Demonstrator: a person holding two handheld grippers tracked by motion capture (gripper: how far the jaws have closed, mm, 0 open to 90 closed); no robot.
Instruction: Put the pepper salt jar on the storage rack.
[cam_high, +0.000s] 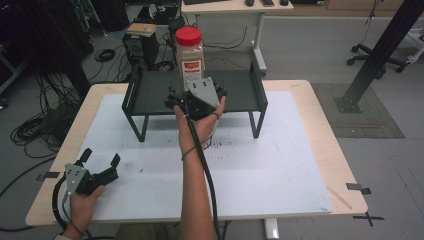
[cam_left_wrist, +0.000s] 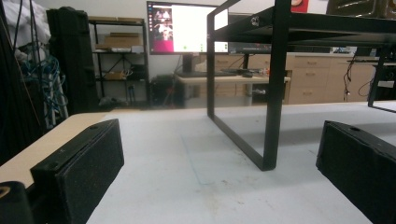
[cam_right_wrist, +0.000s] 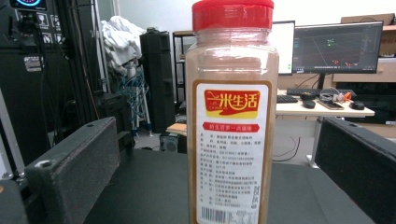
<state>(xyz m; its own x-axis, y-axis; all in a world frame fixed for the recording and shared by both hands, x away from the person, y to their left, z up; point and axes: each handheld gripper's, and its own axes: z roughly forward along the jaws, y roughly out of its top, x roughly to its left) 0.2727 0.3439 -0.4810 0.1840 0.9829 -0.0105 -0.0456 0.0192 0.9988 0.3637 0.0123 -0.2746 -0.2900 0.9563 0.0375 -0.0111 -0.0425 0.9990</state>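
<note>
floor: grey (cam_high: 310, 45), cables coiled at my left (cam_high: 35, 131) | desk ahead with monitors (cam_right_wrist: 334, 46) | black office chair (cam_high: 372, 57) at my right | wall: pale (cam_left_wrist: 116, 8)

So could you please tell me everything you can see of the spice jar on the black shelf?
The jar is a tall, clear plastic container with a red screw cap, filled nearly to the top with a brownish powder. Its white label carries a red and yellow logo, small print and a barcode at the bottom. It stands upright on the black shelf, near the middle of the top. The right gripper is right in front of it, jaws open to either side; neither jaw touches it.
</note>
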